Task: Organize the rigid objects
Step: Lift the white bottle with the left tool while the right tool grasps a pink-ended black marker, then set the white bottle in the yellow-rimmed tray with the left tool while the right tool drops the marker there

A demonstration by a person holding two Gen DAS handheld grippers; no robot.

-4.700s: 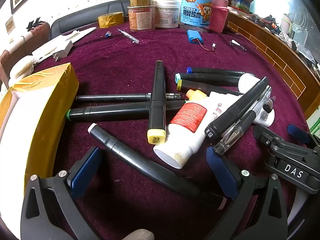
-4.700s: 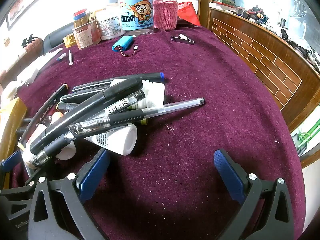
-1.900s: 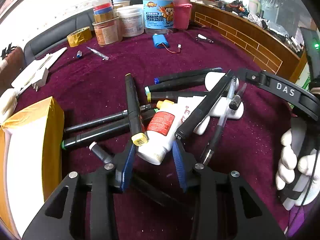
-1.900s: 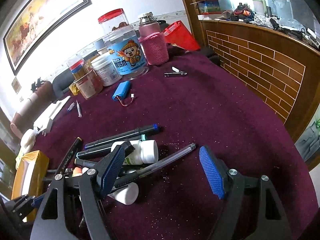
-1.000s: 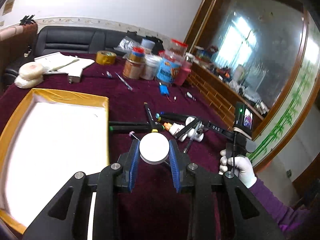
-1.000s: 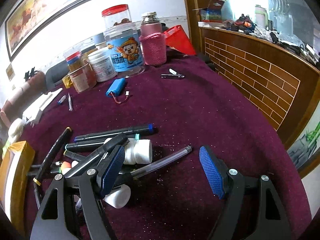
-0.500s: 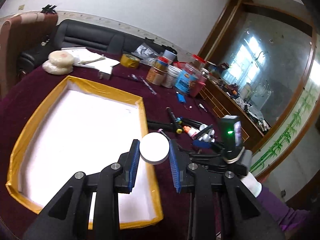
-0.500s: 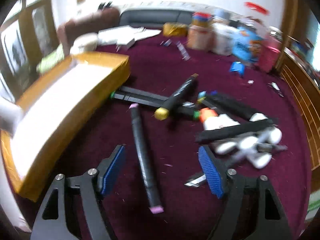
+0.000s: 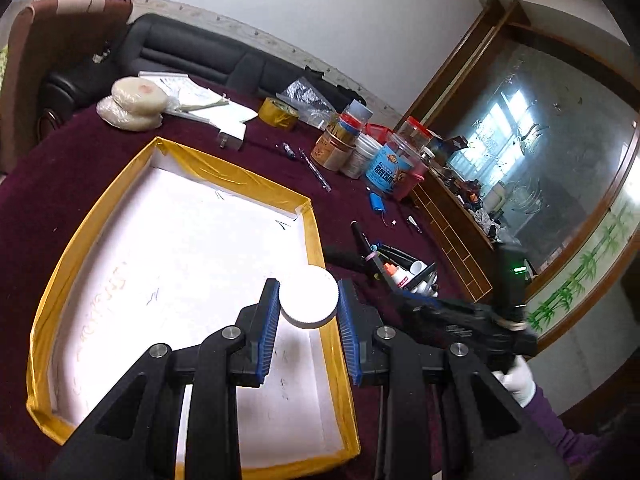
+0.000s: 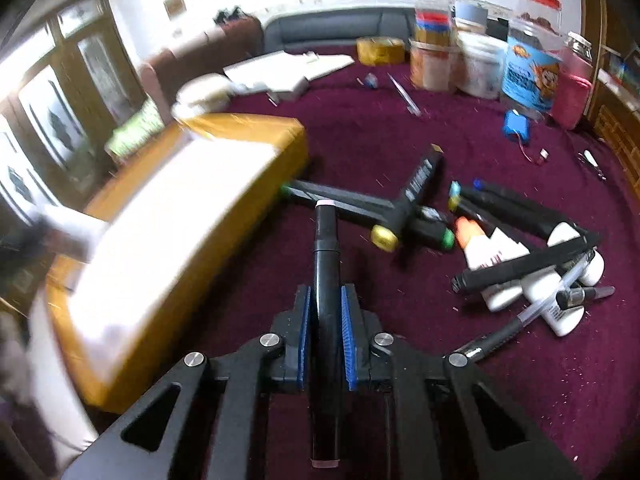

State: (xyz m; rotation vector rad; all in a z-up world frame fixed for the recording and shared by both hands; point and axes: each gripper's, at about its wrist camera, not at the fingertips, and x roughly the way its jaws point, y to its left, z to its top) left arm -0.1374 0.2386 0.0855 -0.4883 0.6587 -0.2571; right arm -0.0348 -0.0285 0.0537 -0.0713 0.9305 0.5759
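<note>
Your table wears a deep maroon cloth (image 10: 500,380) with a fuzzy, matt nap. On it, the tray (image 9: 248,176) looks like white foam or card, rimmed in glossy yellow tape. The marker (image 10: 326,280) you grip is smooth black plastic between ribbed blue pads (image 10: 347,344); the bottle (image 9: 308,296) is smooth white plastic.

At my twelve o'clock, a roll of yellow tape (image 9: 278,113) sits before the black sofa (image 9: 192,56); a mirror (image 9: 560,168) hangs at two.
</note>
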